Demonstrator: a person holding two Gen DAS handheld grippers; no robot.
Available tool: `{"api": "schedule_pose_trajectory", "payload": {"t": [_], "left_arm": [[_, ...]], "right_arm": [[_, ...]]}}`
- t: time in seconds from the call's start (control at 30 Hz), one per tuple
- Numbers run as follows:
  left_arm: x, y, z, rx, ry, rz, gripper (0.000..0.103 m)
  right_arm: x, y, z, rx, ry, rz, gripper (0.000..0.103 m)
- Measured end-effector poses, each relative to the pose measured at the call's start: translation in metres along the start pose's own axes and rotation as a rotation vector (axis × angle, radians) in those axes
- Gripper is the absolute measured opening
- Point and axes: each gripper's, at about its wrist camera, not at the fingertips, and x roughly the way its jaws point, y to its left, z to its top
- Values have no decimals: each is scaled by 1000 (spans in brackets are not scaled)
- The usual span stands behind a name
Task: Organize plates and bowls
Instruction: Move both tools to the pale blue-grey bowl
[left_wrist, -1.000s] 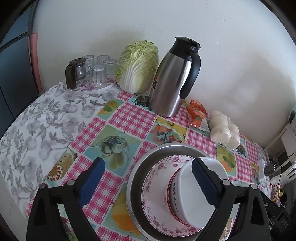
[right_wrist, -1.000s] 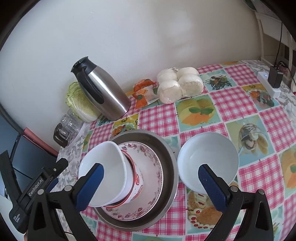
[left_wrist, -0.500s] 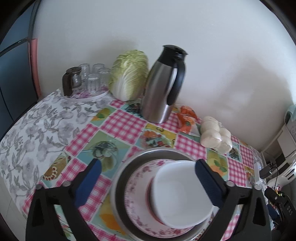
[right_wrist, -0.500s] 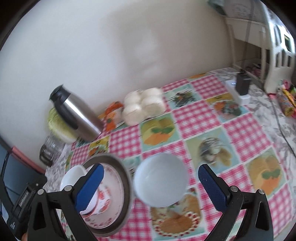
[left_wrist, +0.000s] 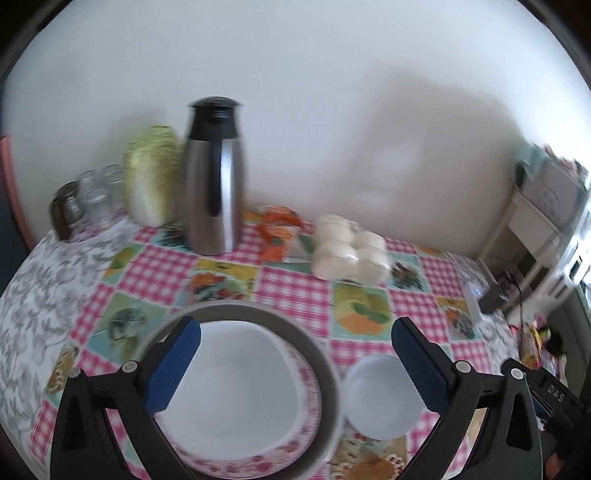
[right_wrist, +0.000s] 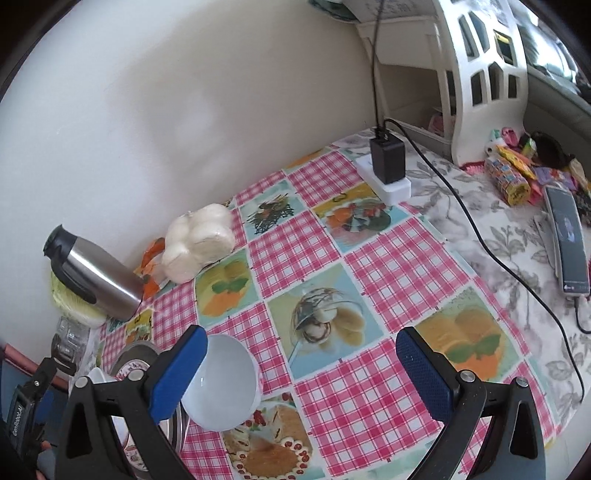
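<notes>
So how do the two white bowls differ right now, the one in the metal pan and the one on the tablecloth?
The bowl in the metal pan looks larger and sits on a flowered plate inside the pan. The small bowl sits alone on the tablecloth, beside the pan, without a plate. Both are plain white inside, upright and empty.

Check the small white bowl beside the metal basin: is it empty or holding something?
Empty. The small white bowl sits upright on the tablecloth, and both views show only its bare white interior.
</notes>
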Motion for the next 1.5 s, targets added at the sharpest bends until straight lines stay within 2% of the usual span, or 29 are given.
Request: {"api": "schedule_pose_trajectory", "payload": {"t": [0.17, 0.33, 0.63, 0.87, 1.0, 1.2, 1.3, 1.37, 1.43, 1.5], "left_arm": [[20, -37, -2, 127, 66, 1, 103], [34, -60, -2, 189, 101, -9, 103], [64, -77, -9, 184, 181, -45, 103], [88, -86, -18, 197, 246, -77, 103], [100, -89, -24, 195, 279, -106, 103], [107, -93, -29, 216, 290, -133, 102], [108, -93, -30, 208, 298, -173, 102], [110, -94, -32, 215, 303, -171, 102], [112, -94, -33, 221, 306, -162, 102], [114, -93, -34, 213, 311, -159, 102]], "right_arm": [[8, -4, -1, -5, 29, -23, 103], [24, 0, -7, -42, 92, -30, 103], [59, 7, -24, -78, 218, -18, 103], [73, 18, -32, -118, 248, -3, 103], [78, 20, -36, -112, 257, 41, 102], [86, 23, -41, -116, 276, 60, 82], [90, 25, -44, -123, 286, 64, 65], [93, 26, -45, -128, 291, 72, 50], [96, 29, -47, -129, 297, 92, 49], [99, 32, -49, -130, 303, 112, 43]]}}
